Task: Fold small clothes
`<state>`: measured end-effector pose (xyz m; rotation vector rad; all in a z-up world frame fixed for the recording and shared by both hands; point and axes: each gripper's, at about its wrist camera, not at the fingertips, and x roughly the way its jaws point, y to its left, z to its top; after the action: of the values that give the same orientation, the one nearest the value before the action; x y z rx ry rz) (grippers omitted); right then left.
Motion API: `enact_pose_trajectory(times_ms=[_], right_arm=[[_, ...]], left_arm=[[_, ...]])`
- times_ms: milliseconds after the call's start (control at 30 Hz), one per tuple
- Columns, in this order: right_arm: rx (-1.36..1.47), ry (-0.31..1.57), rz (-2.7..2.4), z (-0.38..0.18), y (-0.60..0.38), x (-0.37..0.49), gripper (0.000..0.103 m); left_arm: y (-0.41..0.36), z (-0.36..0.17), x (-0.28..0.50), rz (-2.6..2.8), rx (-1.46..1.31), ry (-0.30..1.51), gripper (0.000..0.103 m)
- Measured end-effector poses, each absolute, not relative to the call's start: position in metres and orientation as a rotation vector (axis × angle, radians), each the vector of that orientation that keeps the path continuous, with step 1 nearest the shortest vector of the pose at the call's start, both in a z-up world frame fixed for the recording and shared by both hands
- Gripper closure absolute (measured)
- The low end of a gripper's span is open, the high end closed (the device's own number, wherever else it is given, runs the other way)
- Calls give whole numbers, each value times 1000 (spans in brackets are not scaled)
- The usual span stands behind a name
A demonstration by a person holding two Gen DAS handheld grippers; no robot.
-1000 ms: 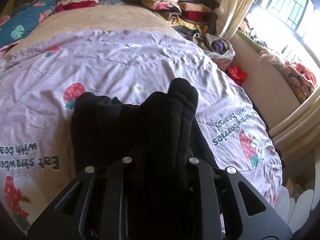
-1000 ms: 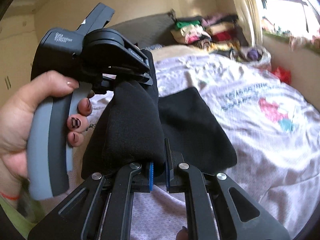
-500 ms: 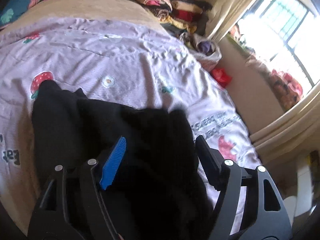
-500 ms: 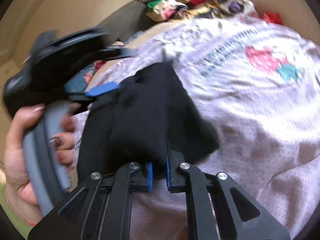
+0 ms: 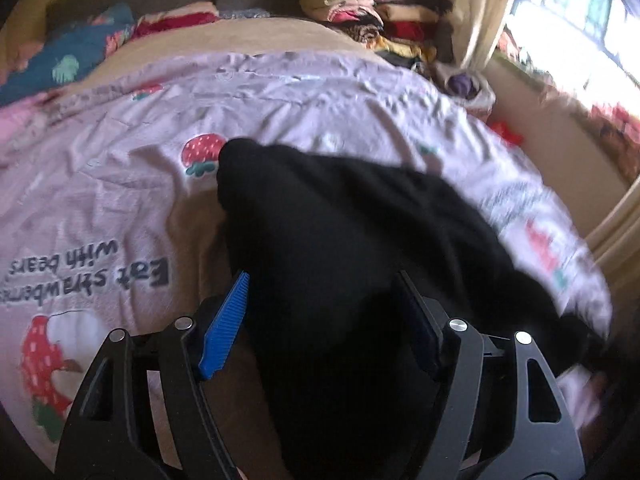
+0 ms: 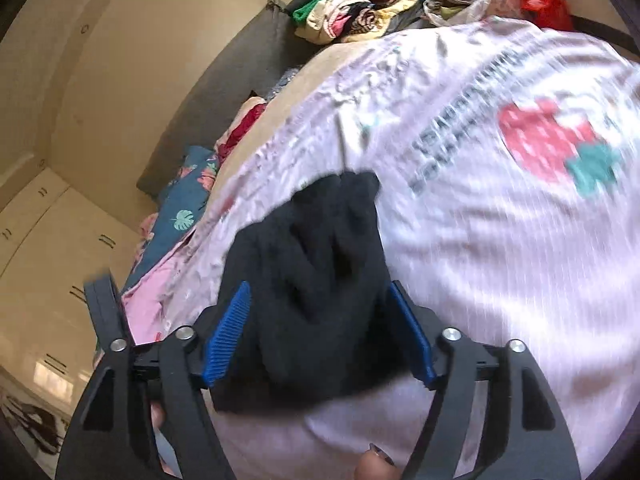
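Setting: a bed [image 5: 120, 184] covered by a lilac sheet printed with strawberries and lettering; daylight comes from a window at about two o'clock in the left wrist view.

Garment: a small black knitted garment [image 5: 360, 240] lies on the sheet near the middle of the bed, bunched into soft folds, its far end near a printed strawberry [image 5: 200, 154] at eleven o'clock.

Left tongs: the left tongs [image 5: 324, 320] stand apart, blue pad at nine o'clock, dark pad at three o'clock; the black cloth runs between them, but neither pad presses on it.

Right tongs: the right tongs [image 6: 320, 328] are opening, with a thick fold of the garment lying loose between the blue pads.

Background: a pile of folded clothes [image 5: 372, 12] sits at the head of the bed at twelve o'clock, with a dark blue leaf-print pillow [image 5: 68, 64] at ten o'clock.

Step in hand: by my reading, the cloth is being let go after a fold is laid down.

Next move: it likely calls for drawing both tongs clear without dragging the knit, then checking whether the bundle is tidy or needs another fold, since the edges look uneven.
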<state>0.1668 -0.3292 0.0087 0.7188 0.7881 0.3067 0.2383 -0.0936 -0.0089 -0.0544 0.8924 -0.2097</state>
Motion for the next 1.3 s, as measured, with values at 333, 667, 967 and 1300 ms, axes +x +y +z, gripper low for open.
enact_pose_trajectory(times_ms=[333, 667, 967, 1300], right_arm=[[389, 1081, 202, -6, -294, 288, 39], [129, 794, 354, 47, -253, 278, 93], [137, 896, 202, -23, -286, 291, 95], [161, 843, 125, -8, -302, 241, 61]], left_arm=[[-98, -12, 215, -208, -21, 872, 38], [-96, -7, 205, -237, -52, 871, 36], [-105, -7, 198, -271, -36, 882, 32], [-101, -3, 190, -277, -63, 891, 30]])
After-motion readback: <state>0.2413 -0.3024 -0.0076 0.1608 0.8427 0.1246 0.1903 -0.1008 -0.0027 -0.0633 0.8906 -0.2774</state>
